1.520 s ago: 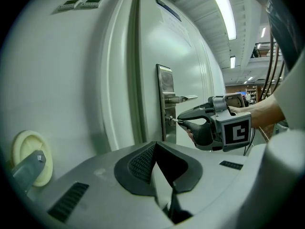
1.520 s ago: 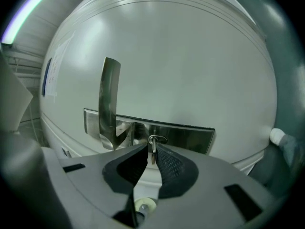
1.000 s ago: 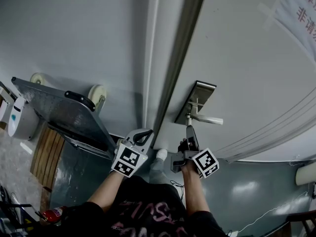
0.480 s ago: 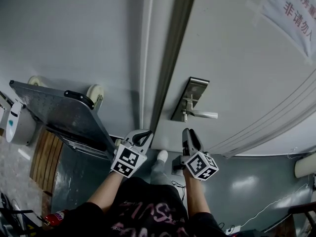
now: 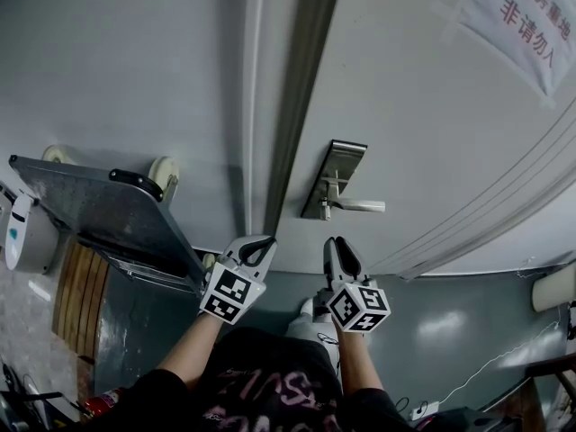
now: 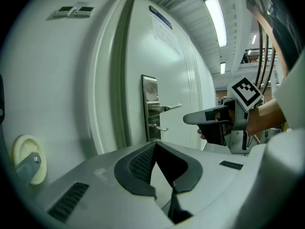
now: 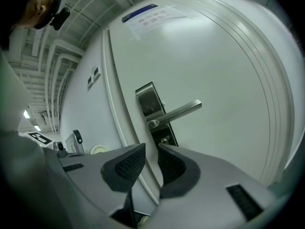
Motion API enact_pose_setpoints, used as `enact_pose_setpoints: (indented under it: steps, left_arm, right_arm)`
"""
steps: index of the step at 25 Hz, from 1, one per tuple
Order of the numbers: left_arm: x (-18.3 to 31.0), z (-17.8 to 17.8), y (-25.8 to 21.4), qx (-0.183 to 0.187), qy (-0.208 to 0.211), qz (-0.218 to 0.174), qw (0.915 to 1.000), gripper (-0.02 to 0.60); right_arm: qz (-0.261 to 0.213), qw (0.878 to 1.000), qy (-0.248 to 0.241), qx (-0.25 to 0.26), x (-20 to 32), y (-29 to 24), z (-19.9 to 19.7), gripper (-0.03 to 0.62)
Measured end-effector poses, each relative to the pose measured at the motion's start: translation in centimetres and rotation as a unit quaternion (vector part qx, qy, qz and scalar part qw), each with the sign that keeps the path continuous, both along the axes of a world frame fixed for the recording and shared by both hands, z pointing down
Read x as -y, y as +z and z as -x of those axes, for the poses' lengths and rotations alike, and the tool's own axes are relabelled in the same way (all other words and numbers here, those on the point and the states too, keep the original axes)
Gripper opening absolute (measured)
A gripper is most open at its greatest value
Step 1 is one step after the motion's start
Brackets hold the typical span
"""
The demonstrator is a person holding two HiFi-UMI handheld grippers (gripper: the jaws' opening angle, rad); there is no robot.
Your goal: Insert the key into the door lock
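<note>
Door lock [image 5: 335,171]: steel plate at the centre of the head view, mounted on a pale door [image 5: 432,124], with its lever handle [image 5: 363,206] pointing to the right of the frame. Key [image 6: 160,127]: a small stub standing out of the cylinder just below the lever, at mid-frame in the left gripper view. It reads as the key seated in the keyhole, and neither gripper touches it. Right gripper [image 5: 334,242]: lower centre of the head view, below the plate and apart from it. Its jaws are narrow and have just been closing, with nothing between them, only door and frame showing through the gap. Left gripper [image 5: 264,240]: lower left of centre, in front of the door frame [image 5: 297,106], jaw tips together and empty. Paper notice [image 5: 526,16]: upper right, taped to the door. Platform trolley [image 5: 99,207]: folded, leaning on the wall [image 5: 135,70] at the left. Task status, as judged: insertion looks complete and the key is released. How deep it sits cannot be told, so at most a check of its seating is left.
</note>
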State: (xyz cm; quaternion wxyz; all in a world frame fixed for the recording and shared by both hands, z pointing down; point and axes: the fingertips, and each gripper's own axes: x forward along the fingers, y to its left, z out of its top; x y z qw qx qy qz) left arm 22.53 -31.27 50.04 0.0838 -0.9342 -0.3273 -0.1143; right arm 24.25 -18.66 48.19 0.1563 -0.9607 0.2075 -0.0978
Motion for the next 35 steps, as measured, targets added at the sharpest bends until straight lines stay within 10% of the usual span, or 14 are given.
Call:
enact_pose_setpoints:
  steps: [35]
  left_arm:
    - [-3.5, 0.8, -4.0, -0.029, -0.059, 0.0, 0.9978, 0.012]
  right_arm:
    - [0.082, 0.996, -0.014, -0.038, -6.3, -1.5, 3.1, 0.063]
